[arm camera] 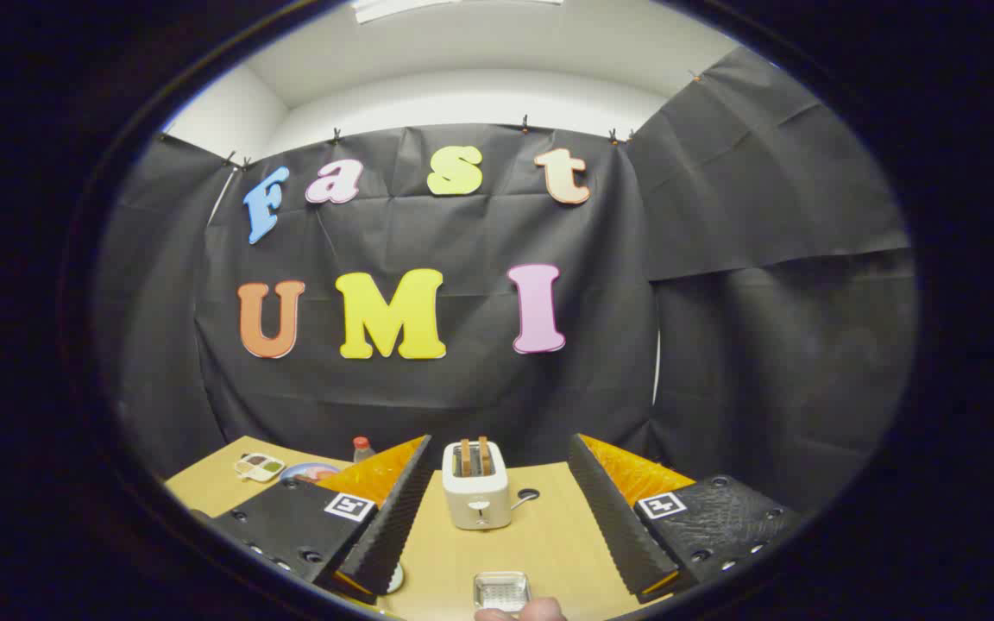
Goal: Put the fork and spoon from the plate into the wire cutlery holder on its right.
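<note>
Hovering above the wooden table [540,543], the gripper [497,526] has its two black ribbed fingers [393,517] spread wide apart, with nothing between the pads. Each finger carries an orange panel on its outer face and a square black-and-white marker on the block behind it.

Between the fingers, and a little beyond their tips, stands a white toaster [476,496] with two brown slices of toast [473,457] upright in its slots. A small dark ring-shaped thing [527,496] lies on the table just beside the toaster's right side; what it is cannot be told.

Nearer the camera, between the bases of the fingers, sits a small square metal tray [501,591] with a perforated bottom. Just below it the tip of a person's finger [519,612] shows.

Past the left finger, on the far left part of the table, lie a small divided dish [260,467] holding greenish and brownish bits, a round plate [307,471] with a coloured pattern, and a small bottle with a red cap [362,448] close to the finger's tip. The plate is partly hidden behind the left finger, and whether a fork or spoon lies on it cannot be told. A bit of a white round rim [395,580] peeks out under the left finger's base.
</note>
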